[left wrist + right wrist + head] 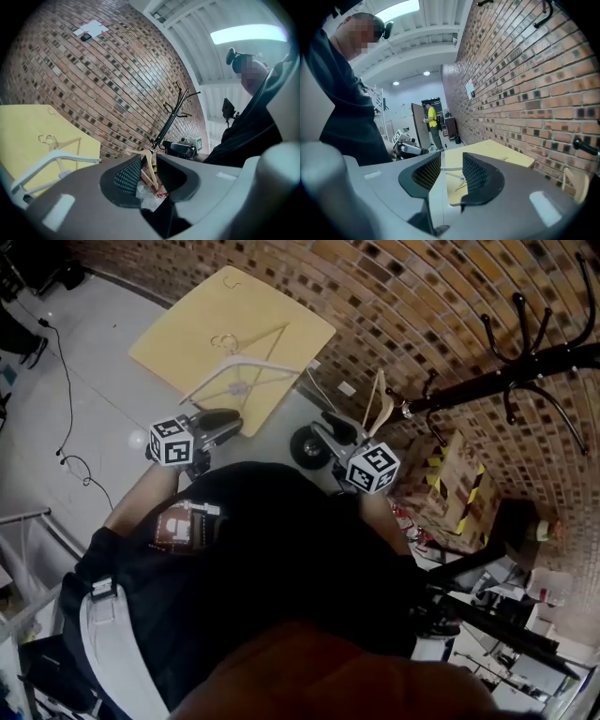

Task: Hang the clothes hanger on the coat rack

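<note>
A white plastic hanger [239,371] lies across the near corner of the yellow table [178,338]; it also shows at the left of the left gripper view [51,161]. A wooden hanger [380,404] hangs on a low hook of the black coat rack [525,367]. My left gripper [225,423] is just short of the white hanger, with its jaws apart and nothing between them. My right gripper [323,432] stands between table and rack, jaws apart and empty. Far off through its gap I see the white hanger [452,167]. The wooden hanger [147,164] shows through the left gap.
A thin wooden hanger [225,341] lies further back on the table. The brick wall [412,296] runs behind table and rack. A cardboard box with yellow-black tape [459,488] sits at the rack's foot. A cable [66,381] trails on the floor. A person in yellow [432,124] stands far off.
</note>
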